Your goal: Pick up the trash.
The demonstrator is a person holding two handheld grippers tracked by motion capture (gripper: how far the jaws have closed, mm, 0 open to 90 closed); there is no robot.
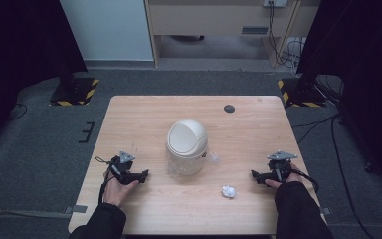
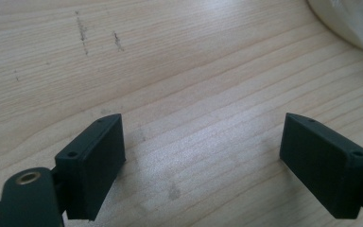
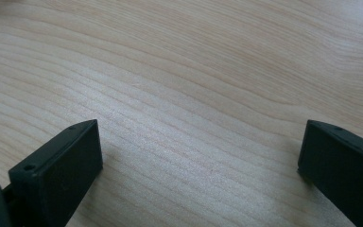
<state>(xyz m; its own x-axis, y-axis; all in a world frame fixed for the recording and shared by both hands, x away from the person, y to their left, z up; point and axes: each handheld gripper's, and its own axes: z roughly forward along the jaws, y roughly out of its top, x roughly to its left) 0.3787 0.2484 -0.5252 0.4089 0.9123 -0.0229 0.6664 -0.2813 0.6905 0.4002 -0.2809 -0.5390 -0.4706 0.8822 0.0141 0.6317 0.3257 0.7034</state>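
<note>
Wooden table (image 1: 144, 114), grey carpet around. Paper ball (image 1: 228, 191) near right gripper (image 1: 257, 176): light, soft, crushable; pinch across middle. Bin (image 1: 186, 146) at centre. Both grippers, left gripper (image 1: 142, 175) too, spread, empty.

You sit at a light wooden table (image 1: 144, 114) with a small dark round disc (image 1: 229, 108) near its far edge. Grey carpet (image 1: 35, 149) surrounds it. Black curtains (image 1: 15, 45) hang at both sides, above stand bases with yellow-black hazard stripes (image 1: 74, 92). Beyond you, a white panel (image 1: 109, 30) stands beside a pale wooden desk (image 1: 219, 20) with trailing cables (image 1: 286, 52).
</note>
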